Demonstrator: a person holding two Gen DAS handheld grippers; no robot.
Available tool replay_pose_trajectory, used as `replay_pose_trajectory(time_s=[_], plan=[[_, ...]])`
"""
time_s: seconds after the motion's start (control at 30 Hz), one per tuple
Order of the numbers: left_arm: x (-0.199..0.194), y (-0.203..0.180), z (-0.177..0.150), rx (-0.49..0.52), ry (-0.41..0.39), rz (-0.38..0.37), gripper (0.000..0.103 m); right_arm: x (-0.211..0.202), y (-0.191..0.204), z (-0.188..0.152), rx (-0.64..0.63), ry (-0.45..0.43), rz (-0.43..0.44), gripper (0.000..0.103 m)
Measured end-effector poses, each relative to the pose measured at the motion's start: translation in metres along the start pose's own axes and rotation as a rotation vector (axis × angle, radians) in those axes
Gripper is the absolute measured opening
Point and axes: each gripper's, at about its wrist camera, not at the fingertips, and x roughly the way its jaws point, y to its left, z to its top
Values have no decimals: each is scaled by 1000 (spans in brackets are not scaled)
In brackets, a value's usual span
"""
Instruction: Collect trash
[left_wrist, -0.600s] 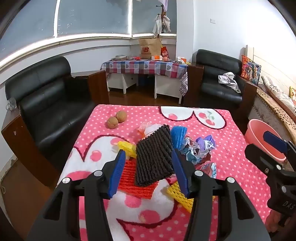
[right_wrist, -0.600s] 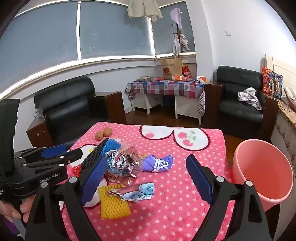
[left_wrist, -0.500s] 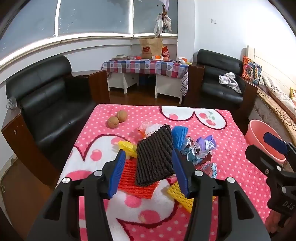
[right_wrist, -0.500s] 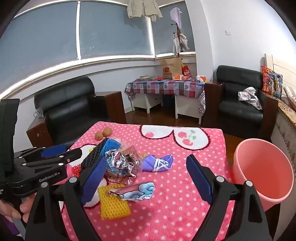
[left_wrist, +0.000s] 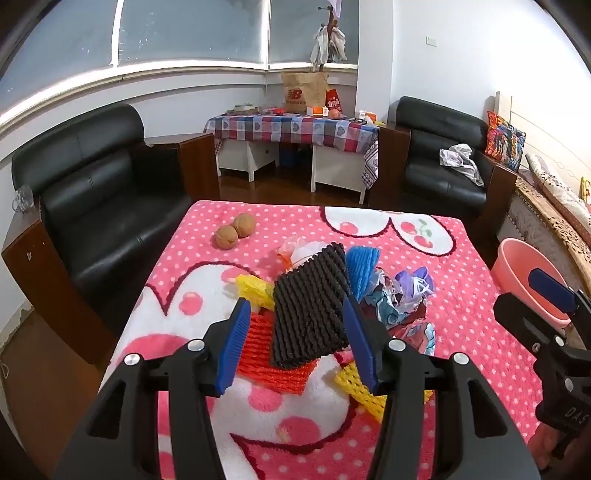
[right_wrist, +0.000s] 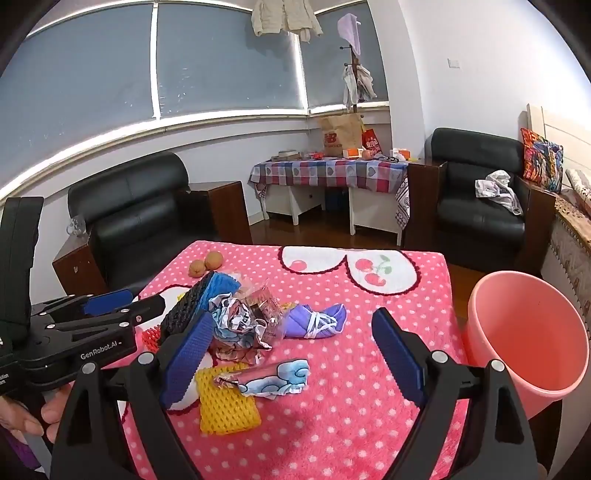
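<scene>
A heap of trash lies on the pink dotted tablecloth (left_wrist: 461, 332). It includes a black foam net (left_wrist: 310, 306), a red net (left_wrist: 273, 358), yellow nets (right_wrist: 225, 402), a blue net (left_wrist: 360, 266), crumpled wrappers (right_wrist: 240, 325), a purple wrapper (right_wrist: 317, 317) and a cloud-print wrapper (right_wrist: 273, 378). My left gripper (left_wrist: 297, 347) hovers open just short of the black net, its pads apart from it. Above the cloud-print wrapper my right gripper (right_wrist: 291, 354) stands wide open and holds nothing. A pink bin (right_wrist: 524, 332) stands off the table's right edge.
Two round brown fruits (left_wrist: 234, 230) sit at the far left of the cloth. A black sofa (left_wrist: 103, 206) flanks the table on the left and a black armchair (left_wrist: 443, 162) stands at the back right. A checked-cloth table (left_wrist: 295, 129) lies beyond.
</scene>
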Motion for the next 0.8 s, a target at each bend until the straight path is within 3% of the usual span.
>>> replay_pose_trajectory(time_s=[0.8], plan=[[9, 4, -4, -15, 24, -1, 52, 10, 0, -3, 10, 19, -4, 86]])
